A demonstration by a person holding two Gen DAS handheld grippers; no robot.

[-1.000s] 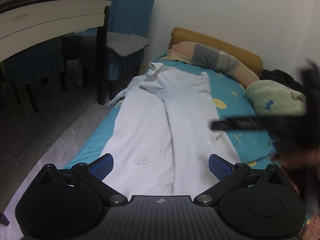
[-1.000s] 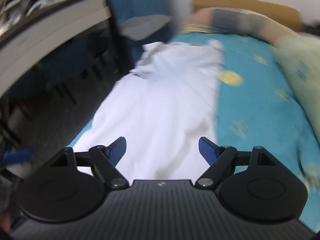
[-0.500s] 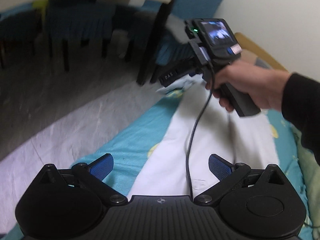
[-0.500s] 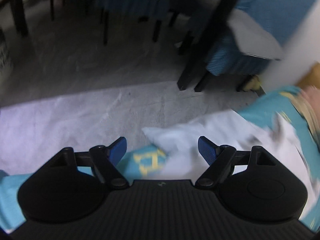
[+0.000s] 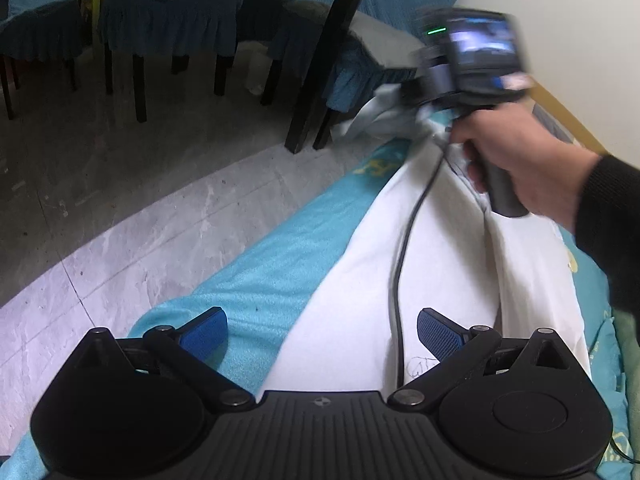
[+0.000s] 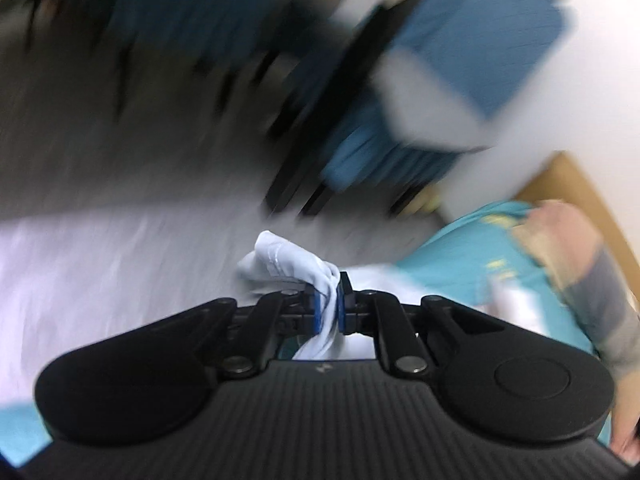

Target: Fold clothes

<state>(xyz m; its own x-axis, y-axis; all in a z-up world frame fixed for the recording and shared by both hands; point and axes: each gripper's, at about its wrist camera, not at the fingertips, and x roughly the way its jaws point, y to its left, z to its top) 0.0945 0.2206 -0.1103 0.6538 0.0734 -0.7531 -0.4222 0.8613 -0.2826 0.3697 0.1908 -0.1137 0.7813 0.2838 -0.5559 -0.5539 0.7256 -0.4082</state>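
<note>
Open grey floor [image 5: 132, 208] left of the bed [image 5: 256, 268]. Blocked farther ahead by dark table legs [image 5: 320, 80] and skirted chairs [image 5: 172, 20]. Hemmed in on the right by the wall [image 5: 568, 8] and headboard [image 6: 576, 184].

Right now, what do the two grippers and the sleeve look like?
Left gripper: matte black ribbed body, round hubs, blue textured pads. Right gripper: the same build, with a screen, green light and black cable. The sleeve is black.
</note>
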